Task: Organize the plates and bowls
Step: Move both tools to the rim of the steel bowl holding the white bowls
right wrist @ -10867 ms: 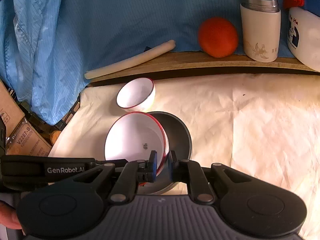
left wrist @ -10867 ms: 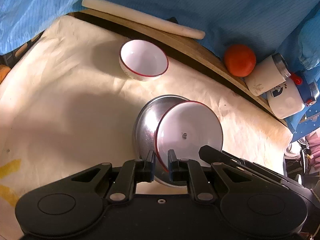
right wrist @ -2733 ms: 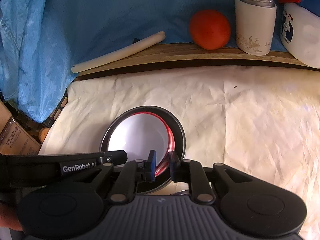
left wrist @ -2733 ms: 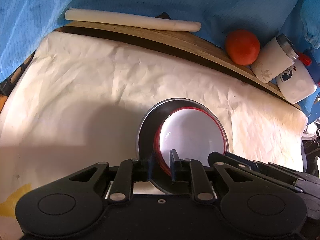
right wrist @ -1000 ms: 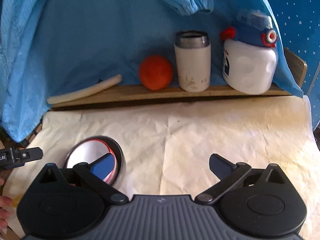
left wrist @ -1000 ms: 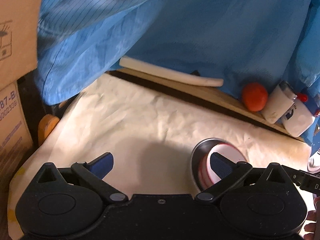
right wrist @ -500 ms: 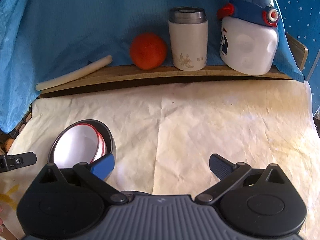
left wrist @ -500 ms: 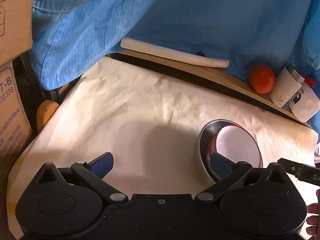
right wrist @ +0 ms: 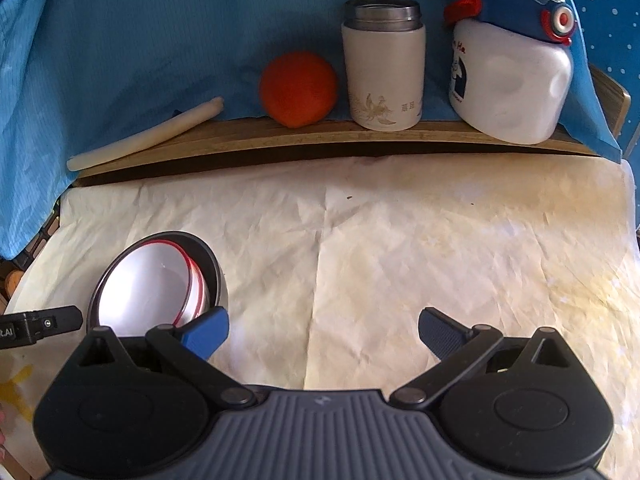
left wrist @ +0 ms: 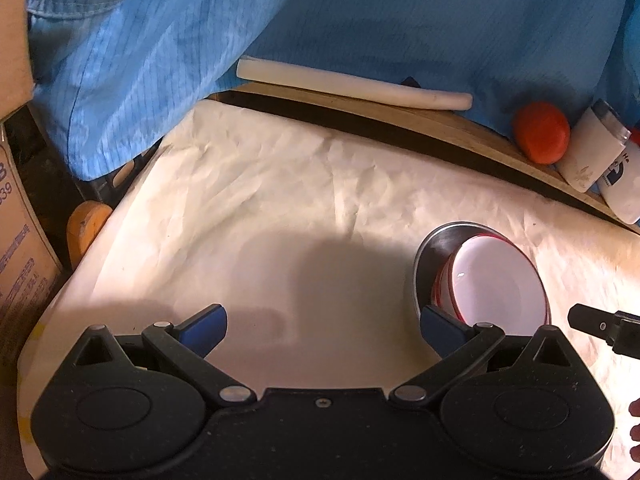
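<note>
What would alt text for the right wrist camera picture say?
An open gripper hovers over a paper-covered table; at left, red-rimmed white bowls sit nested in a metal bowl. Behind, a shelf holds an orange.

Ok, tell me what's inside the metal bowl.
Inside the metal bowl sit nested white red-rimmed dishes, tilted. Their count and the bowl's bottom are covered.

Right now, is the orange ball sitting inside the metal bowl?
No, the orange ball sits up on the wooden shelf beside the white thermos, while the metal bowl holds only red-rimmed white dishes.
</note>
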`<state>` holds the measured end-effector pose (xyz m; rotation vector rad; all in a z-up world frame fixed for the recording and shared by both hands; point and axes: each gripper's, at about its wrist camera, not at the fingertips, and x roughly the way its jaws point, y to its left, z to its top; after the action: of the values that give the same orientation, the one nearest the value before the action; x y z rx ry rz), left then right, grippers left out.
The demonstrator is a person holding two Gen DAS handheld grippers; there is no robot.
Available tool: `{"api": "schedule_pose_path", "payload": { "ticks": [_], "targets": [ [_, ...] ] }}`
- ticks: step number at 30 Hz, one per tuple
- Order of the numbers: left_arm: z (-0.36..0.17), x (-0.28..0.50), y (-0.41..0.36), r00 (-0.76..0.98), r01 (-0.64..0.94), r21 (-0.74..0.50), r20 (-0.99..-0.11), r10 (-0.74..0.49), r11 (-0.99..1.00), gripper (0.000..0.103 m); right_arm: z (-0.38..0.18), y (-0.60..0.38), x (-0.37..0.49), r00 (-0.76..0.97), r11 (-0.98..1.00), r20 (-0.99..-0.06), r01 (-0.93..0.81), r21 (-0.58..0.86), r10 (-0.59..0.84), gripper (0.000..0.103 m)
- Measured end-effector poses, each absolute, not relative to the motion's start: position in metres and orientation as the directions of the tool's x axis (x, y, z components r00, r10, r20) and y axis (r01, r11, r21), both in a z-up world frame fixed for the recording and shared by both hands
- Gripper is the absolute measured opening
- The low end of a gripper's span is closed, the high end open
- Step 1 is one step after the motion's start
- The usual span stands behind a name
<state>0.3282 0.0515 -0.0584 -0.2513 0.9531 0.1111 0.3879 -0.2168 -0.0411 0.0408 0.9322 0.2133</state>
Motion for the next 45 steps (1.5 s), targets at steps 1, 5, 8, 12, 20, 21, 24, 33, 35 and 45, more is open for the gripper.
{"api": "schedule_pose_path", "payload": {
  "ticks": [1,5,8,12,20,21,24,33,35,45],
  "targets": [
    [-0.059,0.329,0.052,0.573,-0.204,-0.160,-0.819,-0.014,0.966,0.102,-0.042,-0.215,0.389,0.575,0.977,-0.793,-0.169,0.127,0.202,0.103],
    [-0.061,0.333,0.052,0.571,-0.204,-0.163,-0.821,-0.018,0.965,0.102,-0.045,-0.211,0.392,0.570,0.975,-0.796,-0.185,0.120,0.206,0.103],
    [-0.061,0.335,0.052,0.569,-0.196,-0.165,-0.822,-0.025,0.967,0.102,-0.047,-0.207,0.395,0.554,0.972,-0.804,-0.205,0.119,0.215,0.103],
    [-0.063,0.339,0.050,0.557,-0.181,-0.167,-0.829,-0.039,0.969,0.102,-0.047,-0.203,0.397,0.545,0.966,-0.806,-0.225,0.127,0.233,0.103],
    [-0.067,0.351,0.048,0.502,-0.156,-0.161,-0.863,-0.063,0.975,0.102,-0.051,-0.198,0.409,0.496,0.960,-0.832,-0.245,0.139,0.247,0.103],
    [-0.068,0.354,0.048,0.488,-0.154,-0.163,-0.870,-0.068,0.975,0.102,-0.052,-0.197,0.410,0.488,0.959,-0.837,-0.247,0.138,0.246,0.103],
    [-0.072,0.362,0.050,0.439,-0.158,-0.177,-0.894,-0.091,0.972,0.102,-0.052,-0.193,0.417,0.450,0.958,-0.860,-0.256,0.132,0.239,0.103],
    [-0.079,0.380,0.049,0.332,-0.147,-0.174,-0.936,-0.117,0.974,0.102,-0.057,-0.190,0.445,0.337,0.948,-0.909,-0.278,0.155,0.248,0.102],
    [-0.079,0.386,0.048,0.318,-0.138,-0.178,-0.940,-0.126,0.974,0.100,-0.058,-0.190,0.450,0.310,0.938,-0.912,-0.299,0.175,0.268,0.098],
    [-0.078,0.400,0.043,0.281,-0.070,-0.180,-0.947,-0.154,0.981,0.082,-0.059,-0.187,0.459,0.244,0.903,-0.913,-0.366,0.226,0.327,0.078]
  ]
}}
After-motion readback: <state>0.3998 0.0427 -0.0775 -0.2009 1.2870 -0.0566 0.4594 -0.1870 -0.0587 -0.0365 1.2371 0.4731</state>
